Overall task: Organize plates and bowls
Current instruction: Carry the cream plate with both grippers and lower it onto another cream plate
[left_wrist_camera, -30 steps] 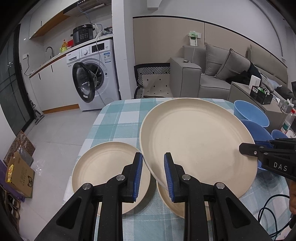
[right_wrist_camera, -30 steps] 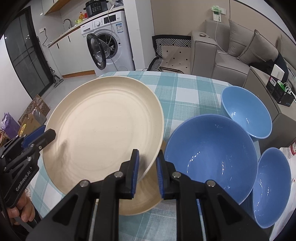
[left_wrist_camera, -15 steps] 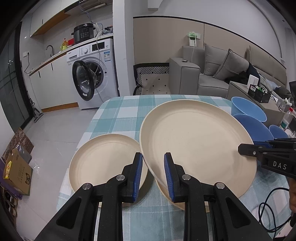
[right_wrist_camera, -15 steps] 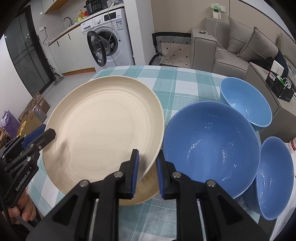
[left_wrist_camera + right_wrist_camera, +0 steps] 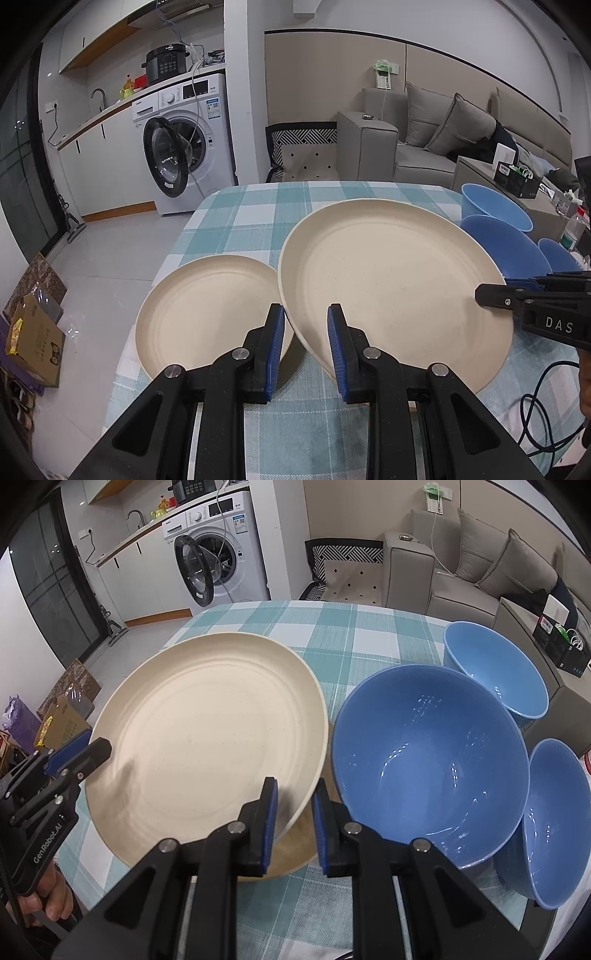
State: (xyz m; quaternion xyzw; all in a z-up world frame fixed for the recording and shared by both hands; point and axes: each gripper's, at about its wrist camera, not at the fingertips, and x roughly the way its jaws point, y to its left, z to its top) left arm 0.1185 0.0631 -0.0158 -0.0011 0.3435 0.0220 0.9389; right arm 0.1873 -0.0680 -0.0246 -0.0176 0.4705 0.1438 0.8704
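Both grippers hold one large cream plate [image 5: 395,288] [image 5: 207,731] by opposite rims, tilted a little above the table. My left gripper [image 5: 306,317] is shut on its near left rim and shows in the right wrist view as the left gripper [image 5: 92,749]. My right gripper [image 5: 293,790] is shut on the plate's right rim; the left wrist view catches this right gripper [image 5: 484,295] too. A tan plate [image 5: 291,856] lies under the held one, mostly hidden. A smaller cream plate [image 5: 207,310] rests to the left. On the right stand a big blue bowl [image 5: 428,760], a paler blue bowl [image 5: 495,672] and a third blue bowl [image 5: 554,812].
The table wears a teal checked cloth [image 5: 258,221] and ends close behind the small plate on the left. A black cable [image 5: 546,406] trails at the near right. Beyond the table are a washing machine [image 5: 184,147] with its door open and a grey sofa [image 5: 424,140].
The grip on the large plate is unchanged. The small plate and the bowls sit slightly higher in both views, so both hands have drifted a little with the plate.
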